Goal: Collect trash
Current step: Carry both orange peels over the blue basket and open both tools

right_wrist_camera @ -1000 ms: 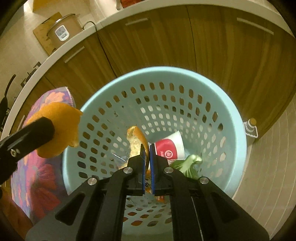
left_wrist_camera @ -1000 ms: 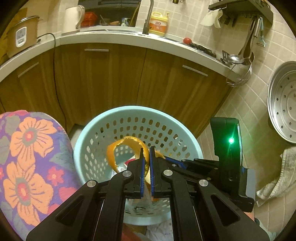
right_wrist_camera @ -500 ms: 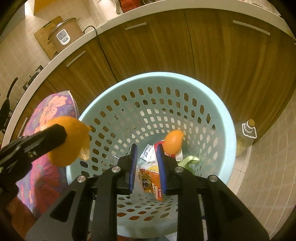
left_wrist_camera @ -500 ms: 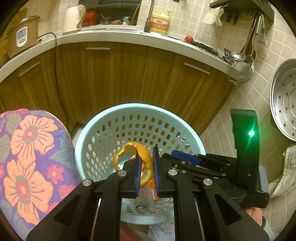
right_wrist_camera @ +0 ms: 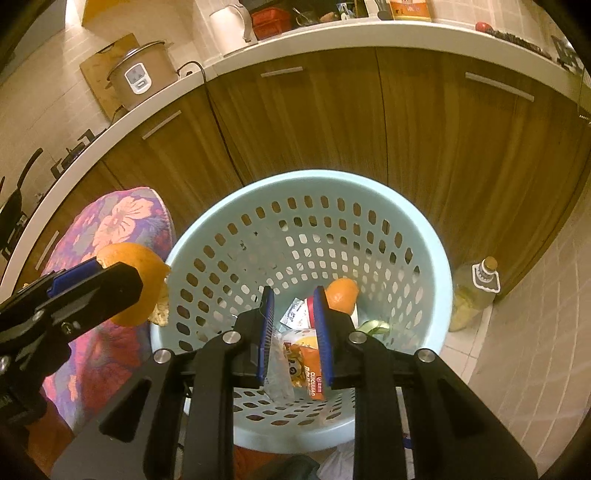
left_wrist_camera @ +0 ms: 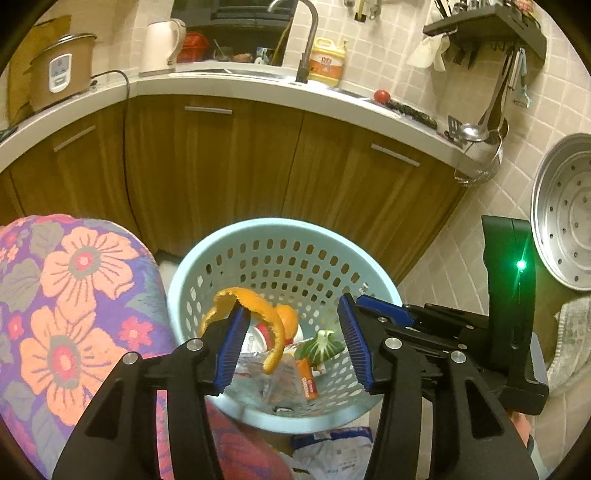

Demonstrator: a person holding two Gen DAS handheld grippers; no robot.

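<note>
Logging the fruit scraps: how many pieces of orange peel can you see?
2. One curled orange peel hangs against the opening left gripper's left pad above the basket; another peel piece lies inside among wrappers. More may be buried.

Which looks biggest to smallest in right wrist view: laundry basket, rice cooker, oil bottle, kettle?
1. laundry basket, by far.
2. rice cooker.
3. oil bottle and kettle look about alike; not ranked.
The basket sits nearest the camera, so its lead is partly perspective.
</note>
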